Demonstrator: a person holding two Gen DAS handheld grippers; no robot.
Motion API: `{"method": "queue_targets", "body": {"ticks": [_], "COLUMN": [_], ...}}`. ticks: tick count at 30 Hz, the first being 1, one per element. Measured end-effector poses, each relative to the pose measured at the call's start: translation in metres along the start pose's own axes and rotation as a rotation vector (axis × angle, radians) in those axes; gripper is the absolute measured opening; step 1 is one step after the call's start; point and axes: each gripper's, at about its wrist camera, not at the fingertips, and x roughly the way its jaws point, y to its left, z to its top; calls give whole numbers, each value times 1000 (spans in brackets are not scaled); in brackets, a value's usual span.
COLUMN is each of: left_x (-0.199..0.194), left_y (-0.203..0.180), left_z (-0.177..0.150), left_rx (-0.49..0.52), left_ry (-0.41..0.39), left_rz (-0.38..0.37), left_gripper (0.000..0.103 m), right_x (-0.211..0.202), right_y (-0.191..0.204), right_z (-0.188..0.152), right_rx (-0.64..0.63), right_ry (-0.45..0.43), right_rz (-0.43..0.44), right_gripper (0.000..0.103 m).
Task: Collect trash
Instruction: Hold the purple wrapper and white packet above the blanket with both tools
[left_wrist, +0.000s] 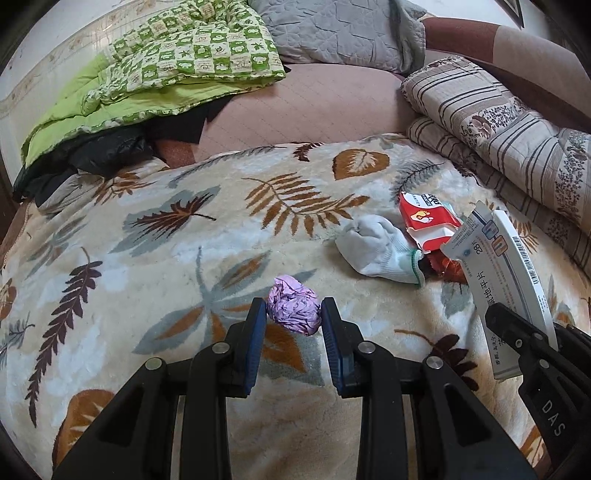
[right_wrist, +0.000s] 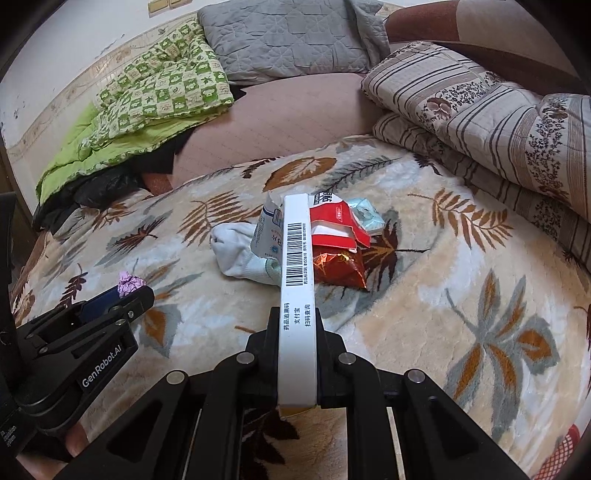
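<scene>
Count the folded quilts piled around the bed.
2: green checked quilt at the far left by the wall; striped floral quilt folded at the far right. Others may lie outside view.

Soft, even daylight fills both fisheye views, shadows faint, the bed (left_wrist: 184, 258) curving hard toward dark vignetted corners, focus crisp mid-frame, a little glare on the foil snack bag (right_wrist: 340, 267).

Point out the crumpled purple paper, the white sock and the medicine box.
crumpled purple paper (left_wrist: 293, 309), left wrist view, middle of the wad.
white sock (left_wrist: 376, 251), left wrist view, its body.
medicine box (right_wrist: 297, 280), right wrist view, barcoded narrow side.
</scene>
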Motion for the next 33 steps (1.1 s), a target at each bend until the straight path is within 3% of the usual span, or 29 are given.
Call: {"method": "queue_targets", "body": {"ticks": [33], "left_x": [-5], "left_y": [-8], "left_z": [-1], "left_rx": [21], "left_ry": [-14], "left_rz": [3], "left_gripper": [29], "right_x": [-5], "right_y": [-4], "right_z": [-2], "right_rx": [9], "right_ry": [-5], "right_rz": [3], "right_gripper": [14]}}
